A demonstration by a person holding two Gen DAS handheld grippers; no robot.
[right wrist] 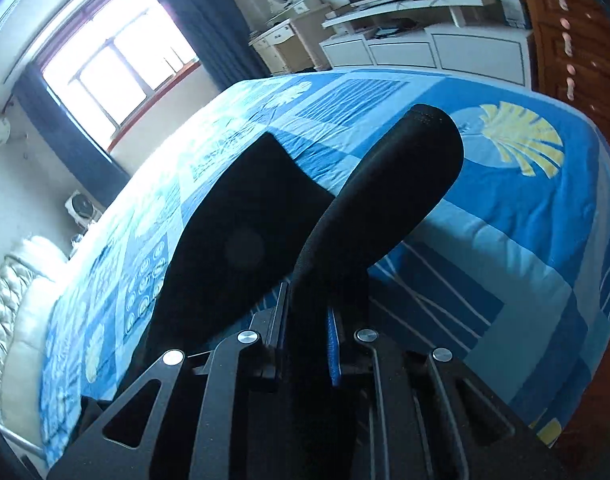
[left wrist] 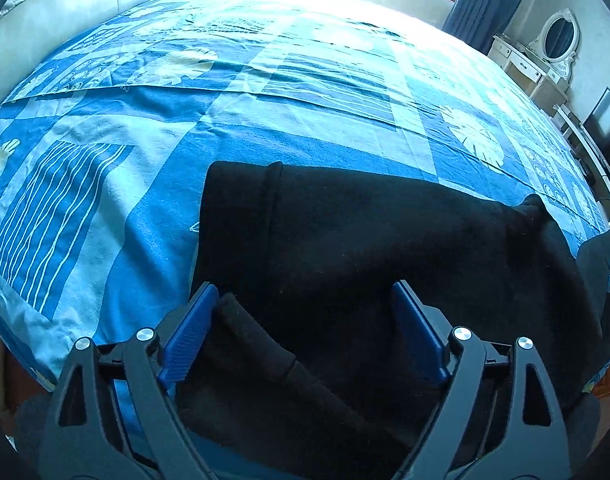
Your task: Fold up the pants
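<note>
Black pants (left wrist: 345, 240) lie on the bed (left wrist: 145, 160), spread across the blue patterned sheet near its near edge. One end lies flat toward the left of the left wrist view; the other end runs off to the right.

Your left tool (left wrist: 305, 300) stands wide open, blue pads well apart. A rolled or folded edge of the pants sits between them, touching the left pad (left wrist: 189, 332). Nothing is clamped on this side.

Your right tool (right wrist: 305, 300) is closed down on the pants; black cloth fills the narrow gap between its pads and a blue pad edge just shows beside it. From that grip one part of the cloth (right wrist: 385, 200) rises clear of the sheet while the rest (right wrist: 241, 232) lies on the bed.

Judgement: you are mid-fold, the right end lifted for carrying over, the left end not yet secured.

Next move calls for: close the left tool on the near edge, or pin it. Then carry the right-held end across toward the flat end, keeping edges aligned. Lower it before letting go, so the layer does not bunch.
</note>
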